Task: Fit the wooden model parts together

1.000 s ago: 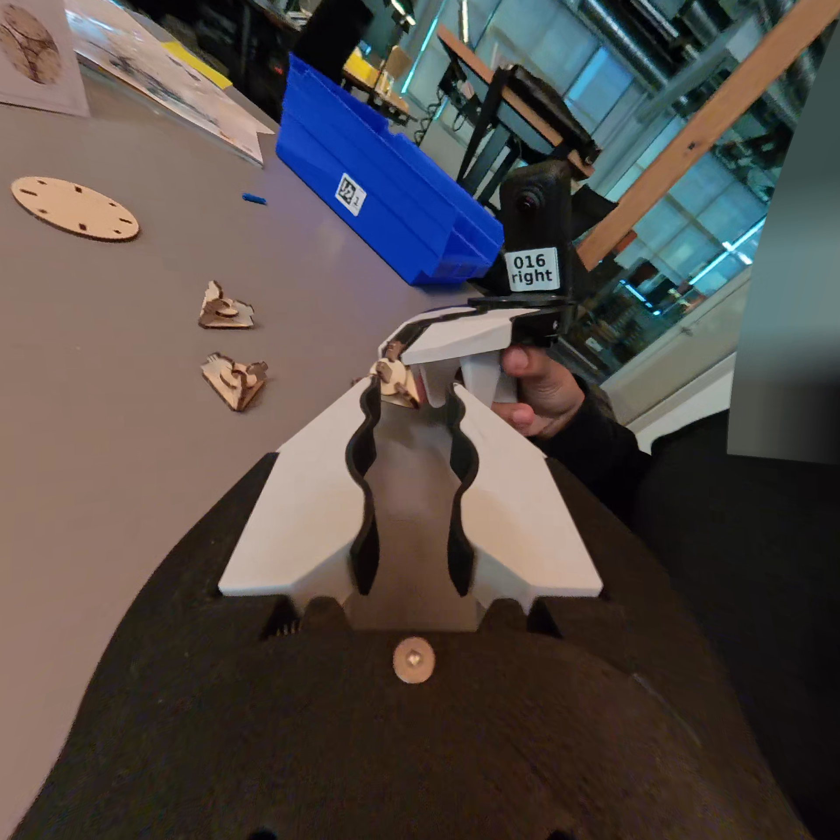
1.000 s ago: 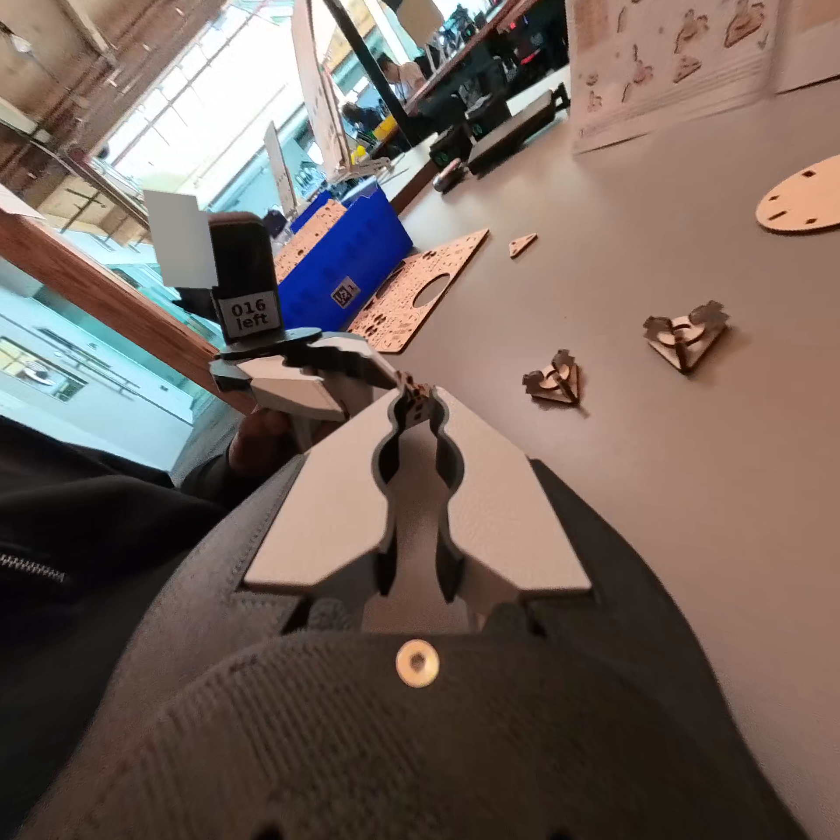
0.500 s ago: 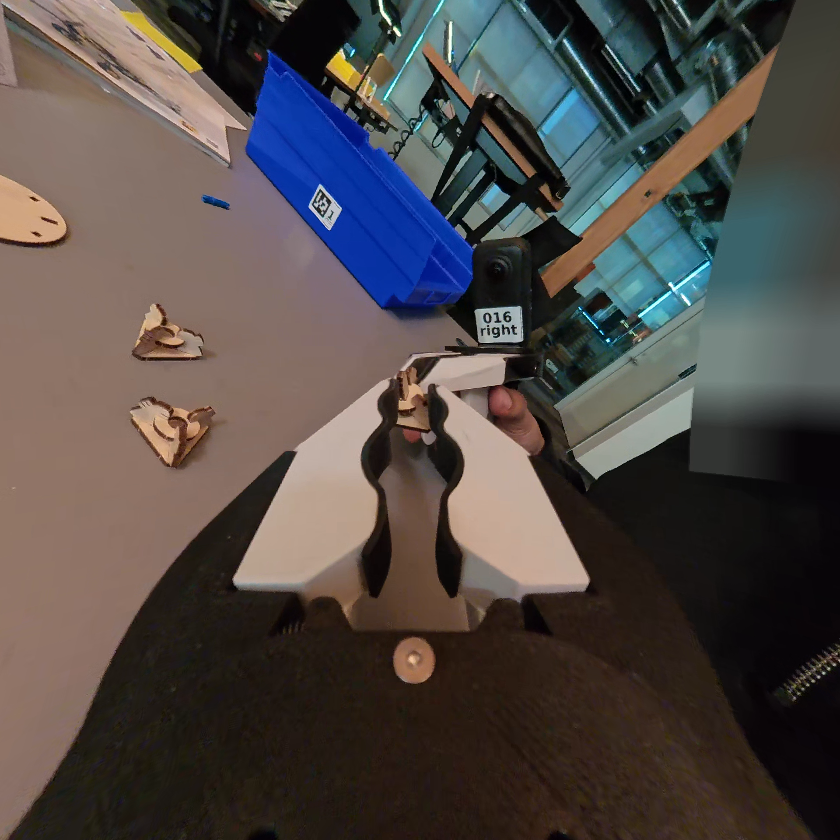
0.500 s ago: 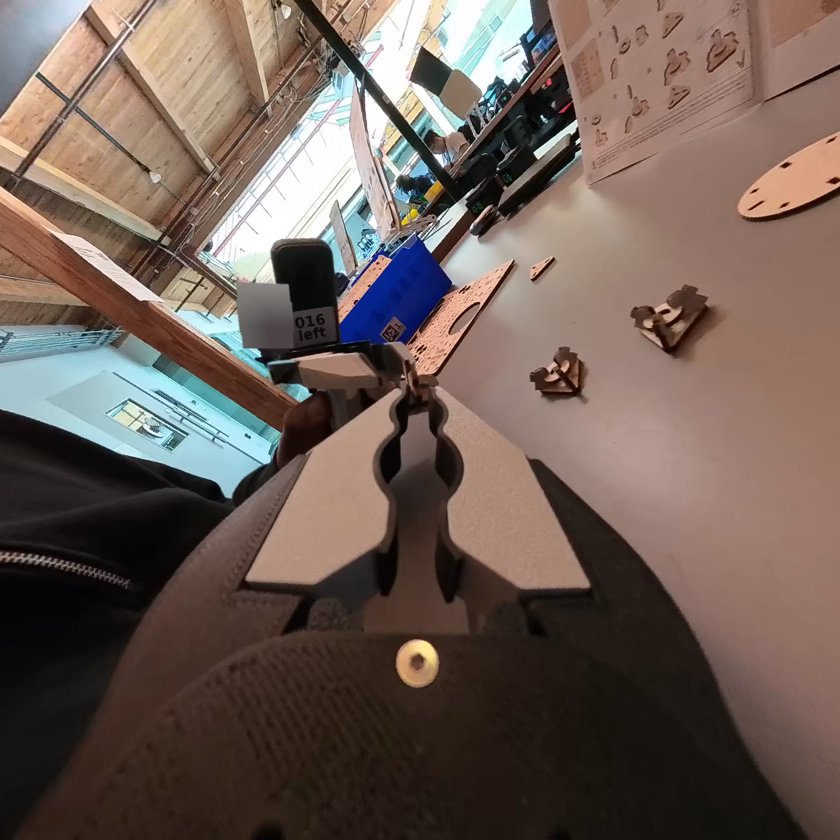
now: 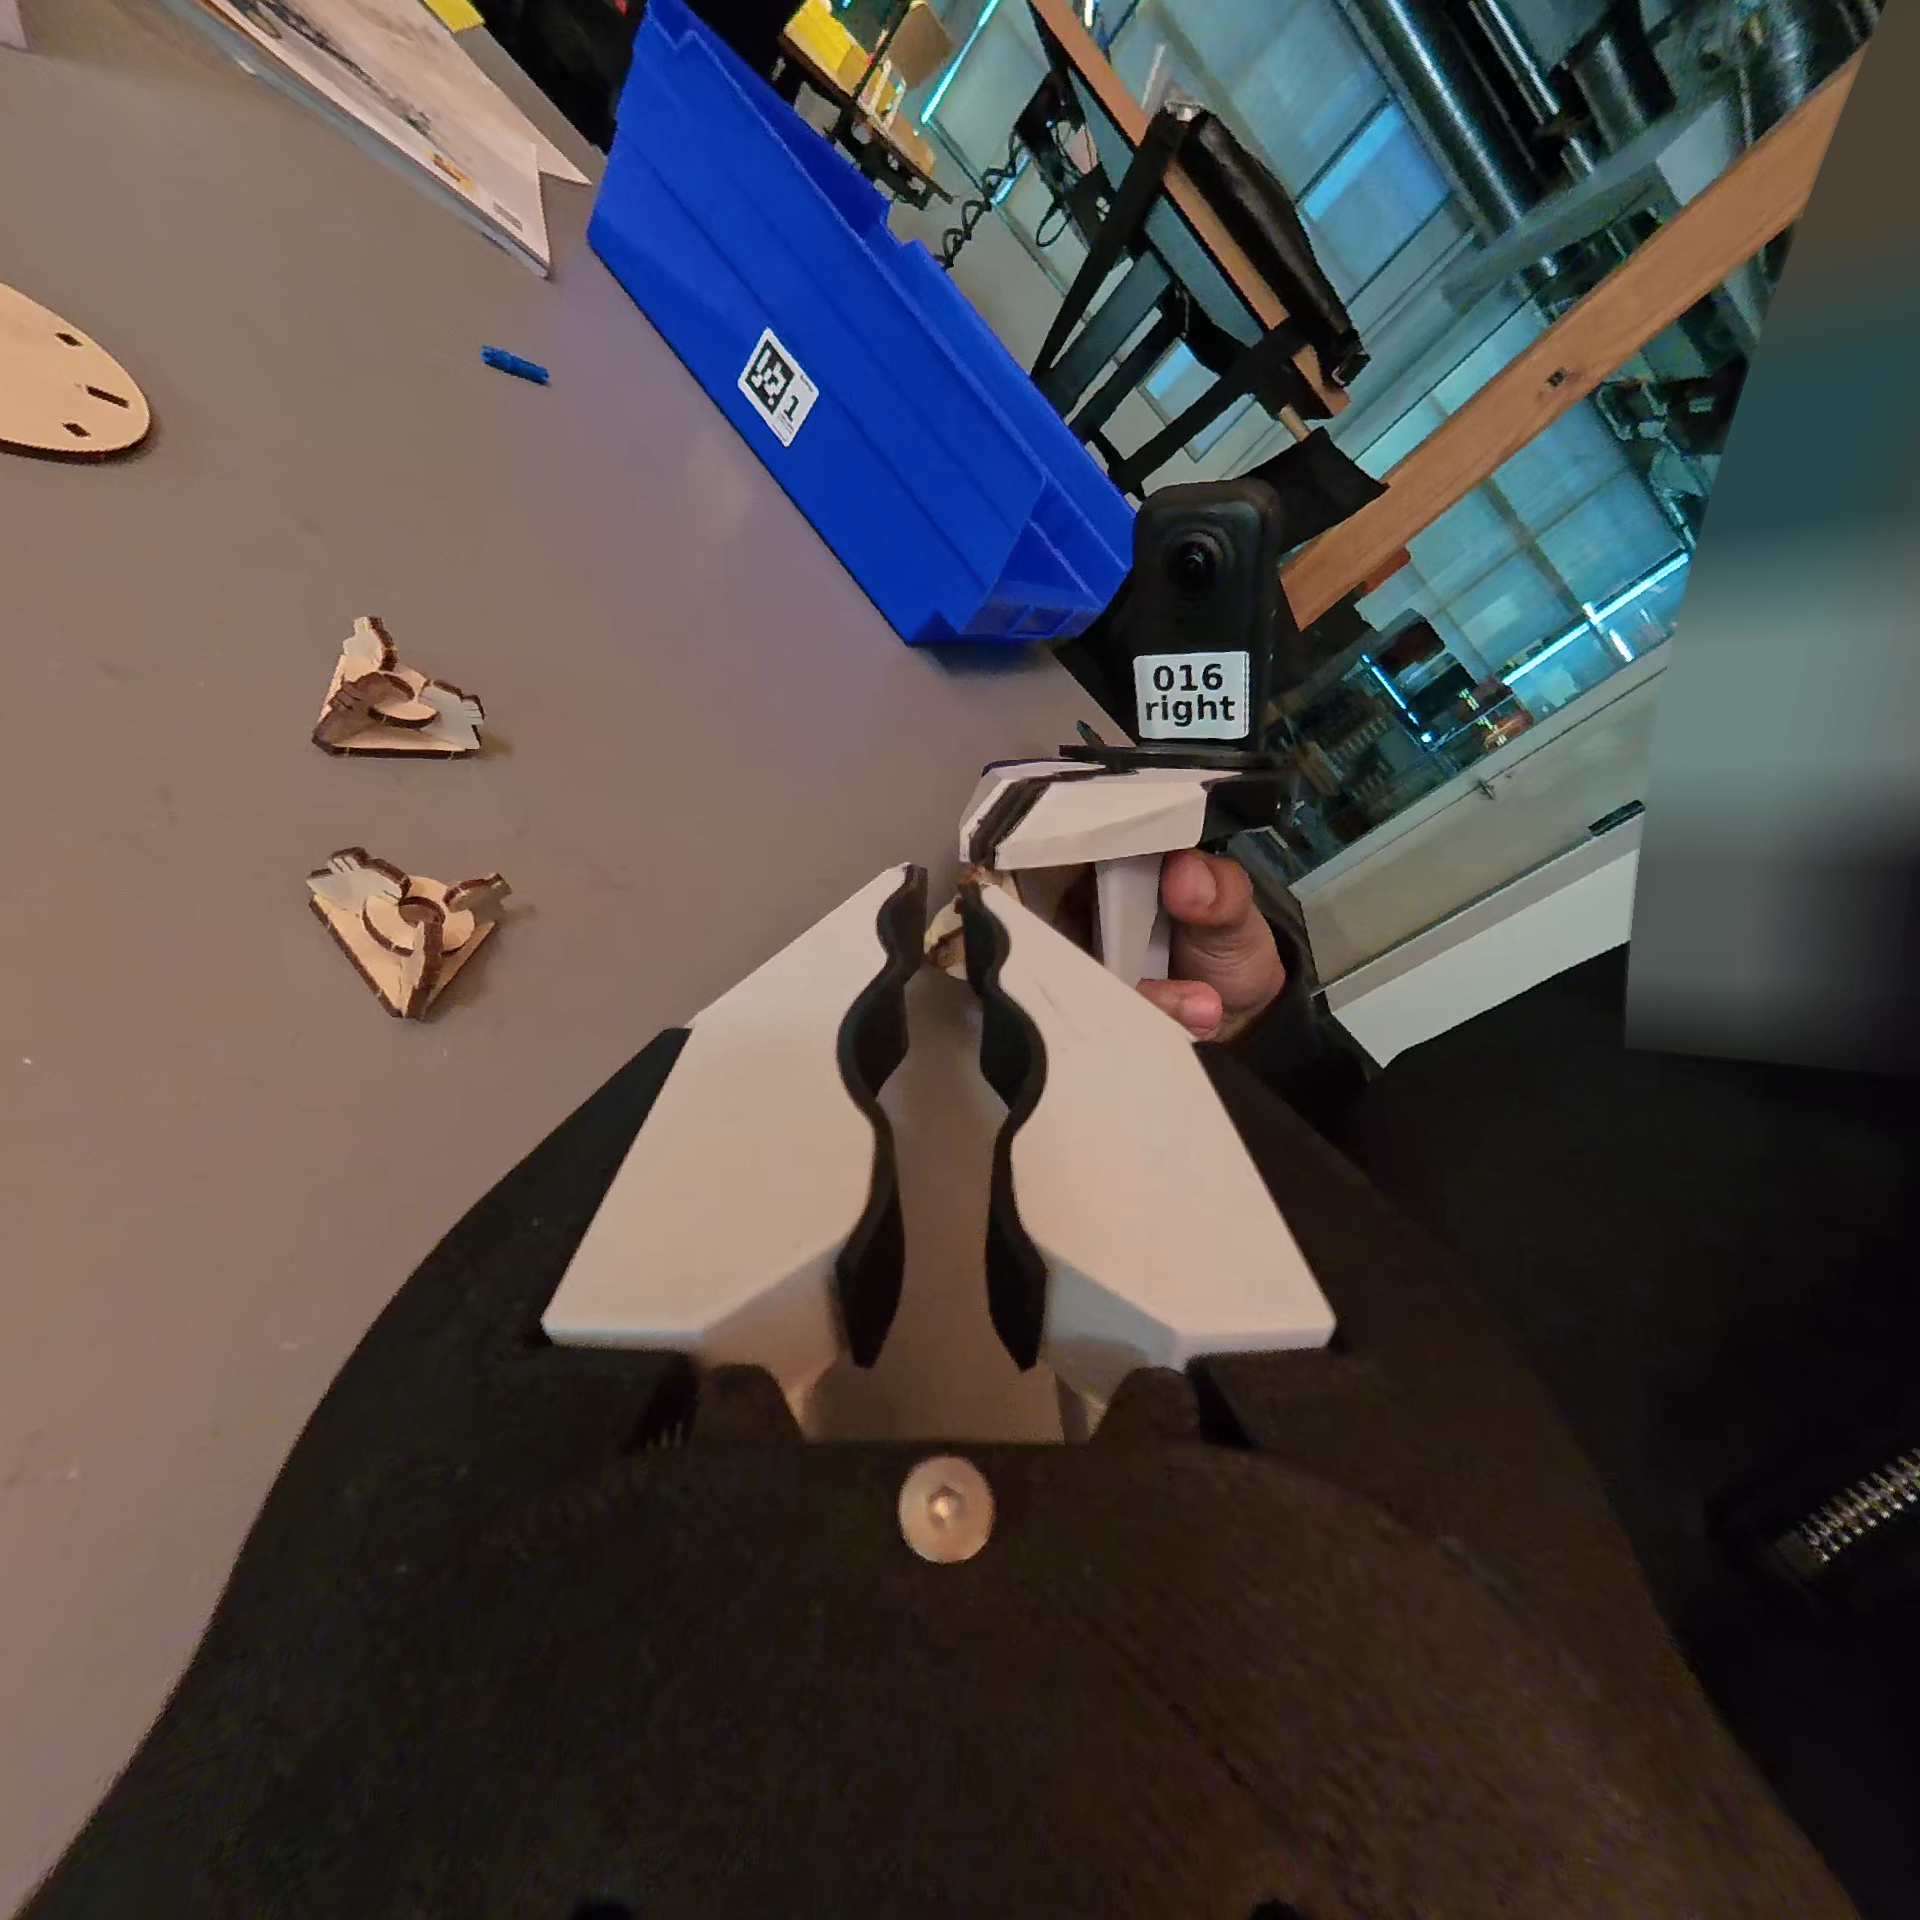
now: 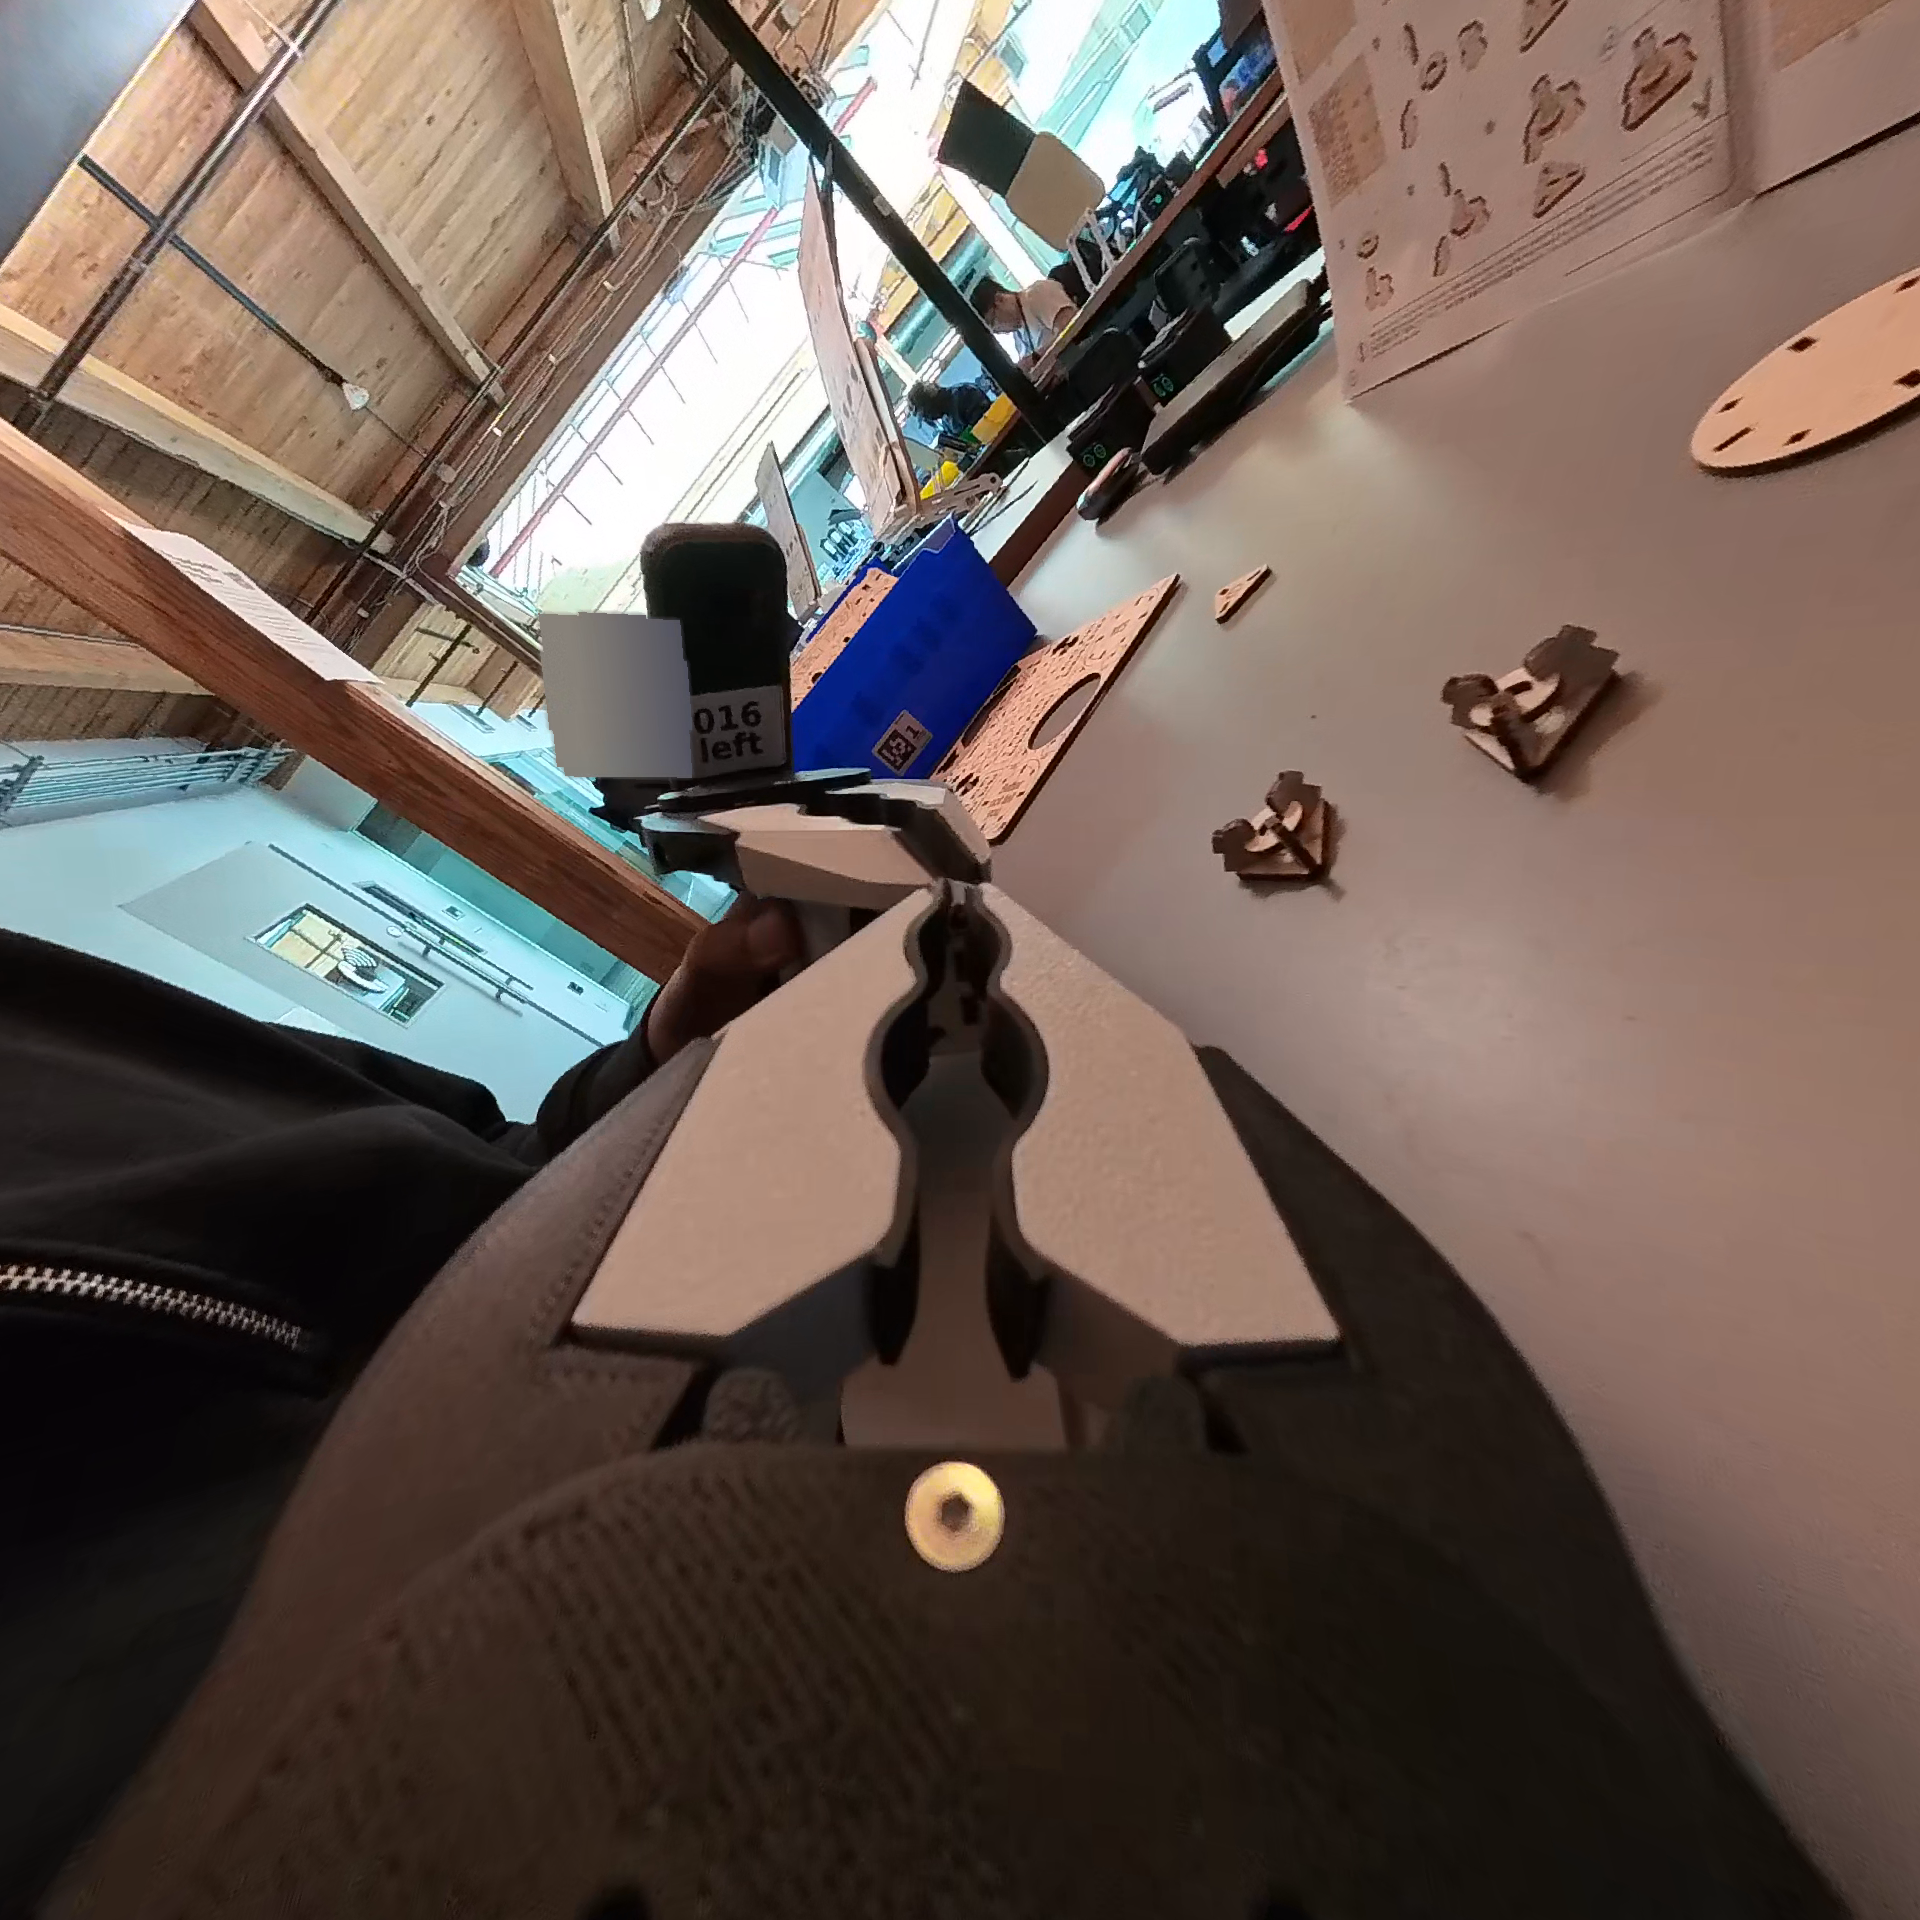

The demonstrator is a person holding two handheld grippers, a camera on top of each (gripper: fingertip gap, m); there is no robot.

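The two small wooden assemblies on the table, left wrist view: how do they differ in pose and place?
The near assembly lies closer to the left gripper, one corner of its triangular base aimed toward the camera. The far assembly sits farther up the table, nearer the wooden disc, its base showing a flat edge instead. Both are pale laser-cut wood with dark edges, triangular, with upright slotted pieces, and neither is touched by a gripper.

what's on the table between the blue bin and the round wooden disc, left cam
Only a small blue piece lies between the blue bin and the wooden disc; the rest of that grey table stretch is bare, per the left wrist view.
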